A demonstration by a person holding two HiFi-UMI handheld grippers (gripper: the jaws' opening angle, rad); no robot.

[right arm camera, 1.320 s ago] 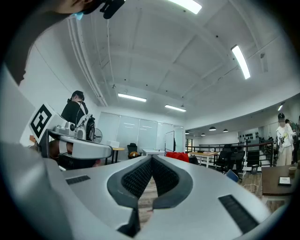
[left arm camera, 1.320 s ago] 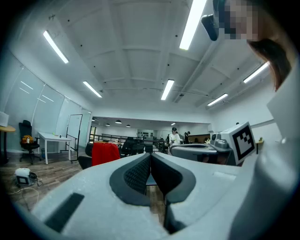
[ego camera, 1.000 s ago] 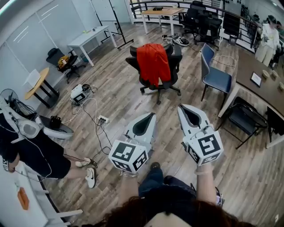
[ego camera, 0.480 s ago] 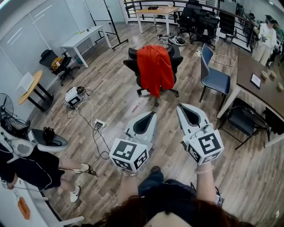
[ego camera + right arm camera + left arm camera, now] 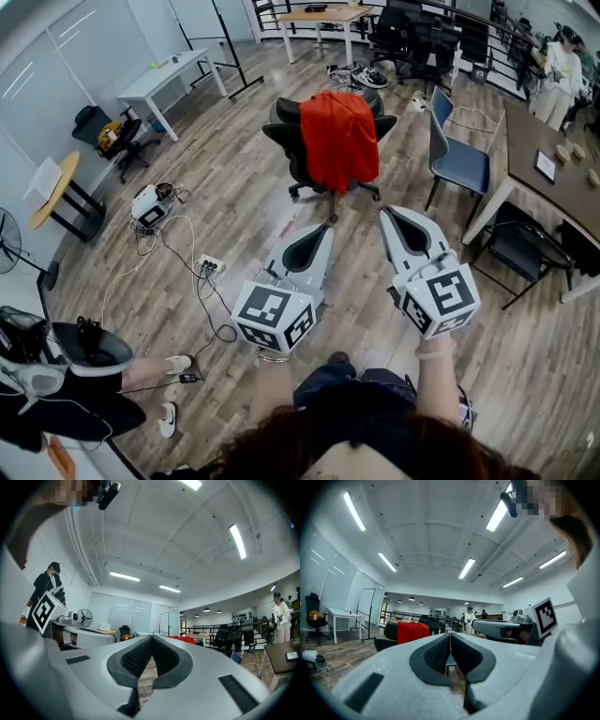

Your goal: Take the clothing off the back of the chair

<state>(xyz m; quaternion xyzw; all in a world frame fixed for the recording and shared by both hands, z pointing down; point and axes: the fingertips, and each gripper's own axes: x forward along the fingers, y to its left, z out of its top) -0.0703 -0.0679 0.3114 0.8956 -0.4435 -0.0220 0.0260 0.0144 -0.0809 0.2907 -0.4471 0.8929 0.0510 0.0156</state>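
The red clothing [image 5: 342, 141] is draped over the backrest of the black office chair [image 5: 284, 131] (most of the backrest is covered by the cloth), and the chair is stood on the wooden floor [image 5: 234, 202]. On the near side of the chair, well apart from it, the left gripper [image 5: 323, 234] and the right gripper [image 5: 392, 217] are held side by side and pointed level toward it. The jaws of each are seen pressed together with nothing between them. Just right of the chair a blue chair [image 5: 459, 167] is placed beside a dark table [image 5: 553, 192]. Left of the chair and farther off a white table [image 5: 164, 80] is seen. A power strip [image 5: 208, 266] with cables is laid on the floor, left of the chair and nearer the grippers.
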